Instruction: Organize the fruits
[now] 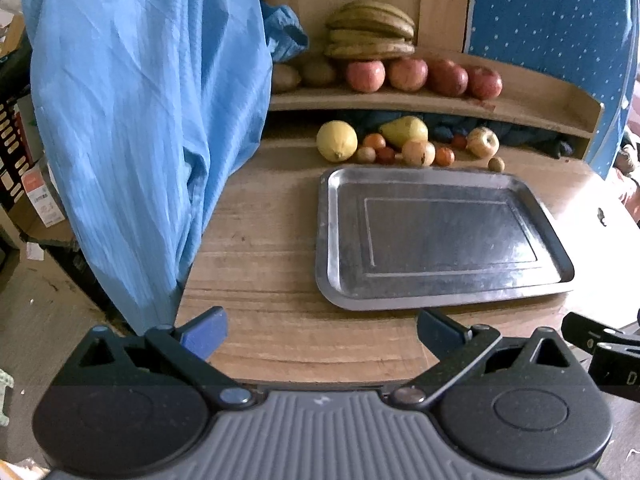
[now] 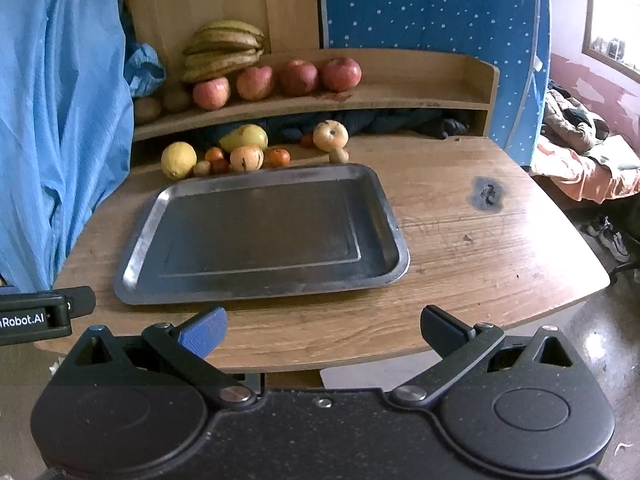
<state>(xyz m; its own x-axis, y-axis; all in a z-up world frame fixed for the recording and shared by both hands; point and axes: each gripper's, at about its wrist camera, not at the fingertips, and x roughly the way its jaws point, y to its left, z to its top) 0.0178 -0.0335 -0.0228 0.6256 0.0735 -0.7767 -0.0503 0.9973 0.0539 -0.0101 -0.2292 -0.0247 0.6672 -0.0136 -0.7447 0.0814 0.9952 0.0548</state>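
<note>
The left tool (image 1: 320, 332) is seen at the bottom of the left wrist view with its jaws spread wide and nothing held between them; the right tool (image 2: 322, 332) is seen likewise at the bottom of the right wrist view, wide open and empty; both are held over the near edge of the wooden tabletop (image 2: 460, 248). A metal tray (image 2: 260, 236) lies flat in the middle of the frame, with nothing in it. Beyond its far edge, in the upper middle of the frame, a cluster of loose fruit is gathered on the tabletop: a lemon (image 2: 178, 160) at the left, a pear (image 2: 244, 137) behind, small oranges (image 2: 279, 157) and a pale round fruit (image 2: 247, 158) in the middle, and a pale apple (image 2: 330, 135) at the right; a small brown fruit (image 2: 339, 155) sits just beside the tray's far right corner. Higher up, on a wooden shelf (image 2: 420, 92), four red apples (image 2: 298, 77) are lined in a row, with a bunch of bananas (image 2: 224, 50) at their left. A blue cloth (image 1: 140, 120) hangs down the left side of the frame; a blue dotted panel (image 2: 432, 20) fills the upper right.
</note>
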